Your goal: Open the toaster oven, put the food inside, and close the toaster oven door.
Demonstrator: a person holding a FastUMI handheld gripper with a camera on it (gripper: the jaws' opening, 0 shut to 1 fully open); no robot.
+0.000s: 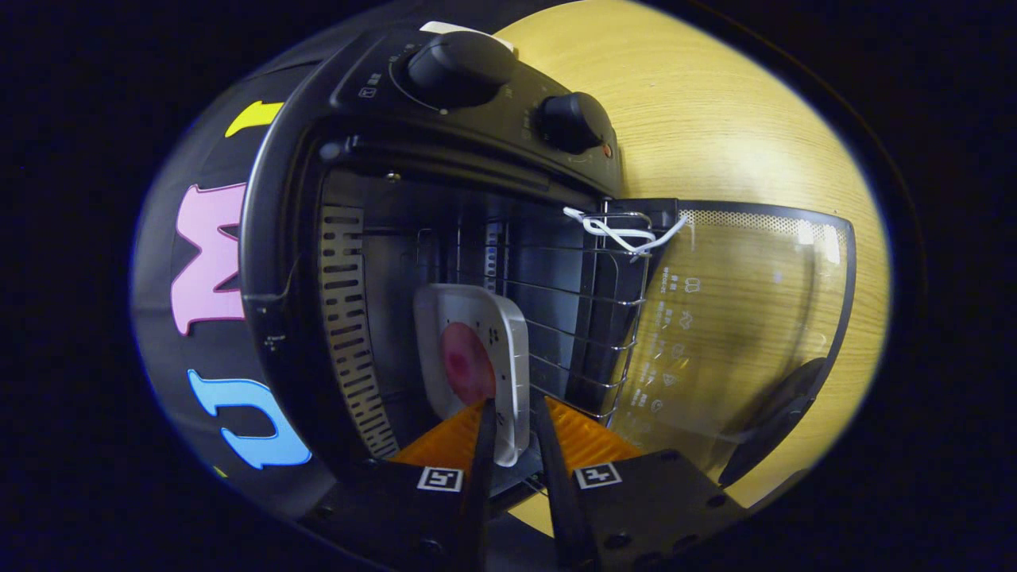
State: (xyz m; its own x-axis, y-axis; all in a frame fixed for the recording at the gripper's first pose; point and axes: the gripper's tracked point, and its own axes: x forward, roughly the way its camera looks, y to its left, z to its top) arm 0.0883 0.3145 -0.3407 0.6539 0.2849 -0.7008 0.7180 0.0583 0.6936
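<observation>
Toaster oven (445,238) gapes with its glass door (739,334) swung out over the table (715,119), while the tongs (512,433) clamp the food tray's (477,349) rim, carrying it onto the wire rack (572,310).

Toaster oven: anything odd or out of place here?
One oddity: a white cord is tied around the wire rack's front corner by the open door. The hand-held gripper grips the tray of food inside the toaster oven.

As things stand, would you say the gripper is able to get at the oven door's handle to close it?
Probably not yet: the gripper has its fingers around the edge of the white tray inside the toaster oven. The door hangs open beside them with its handle unobstructed.
</observation>
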